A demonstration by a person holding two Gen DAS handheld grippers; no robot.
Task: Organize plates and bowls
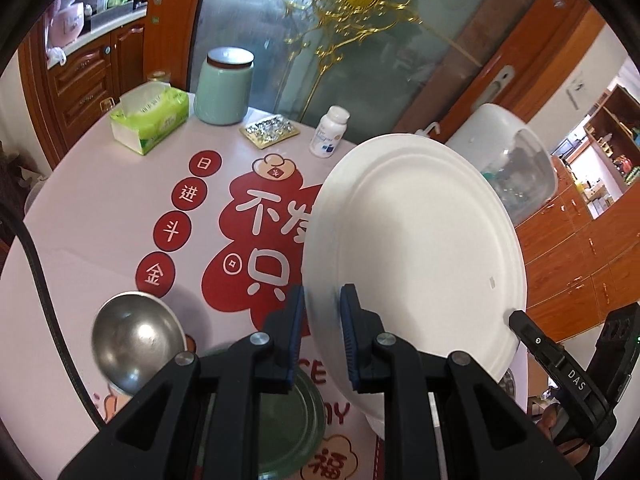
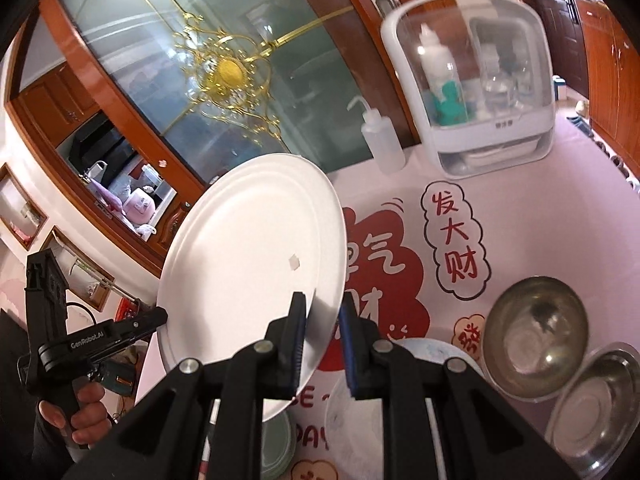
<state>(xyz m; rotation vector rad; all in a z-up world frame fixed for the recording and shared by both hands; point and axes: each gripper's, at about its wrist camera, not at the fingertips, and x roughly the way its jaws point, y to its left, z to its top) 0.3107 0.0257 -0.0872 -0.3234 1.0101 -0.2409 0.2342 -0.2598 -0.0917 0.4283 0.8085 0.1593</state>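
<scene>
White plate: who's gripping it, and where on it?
Both. The left gripper and the right gripper are each shut on the rim of the white plate, at opposite edges, holding it tilted above the table.

one white plate (image 1: 416, 240), three steel bowls (image 2: 536, 336), two green plates (image 1: 292, 420), two hand-held grippers (image 1: 320, 320)

plate (image 1: 416, 240): white, matt, smooth
bowl (image 1: 136, 344): metal, shiny, scuffed
tabletop (image 1: 100, 208): glossy pink cover
jar (image 1: 224, 88): glazed green, smooth
doors (image 2: 612, 68): lacquered wood
</scene>
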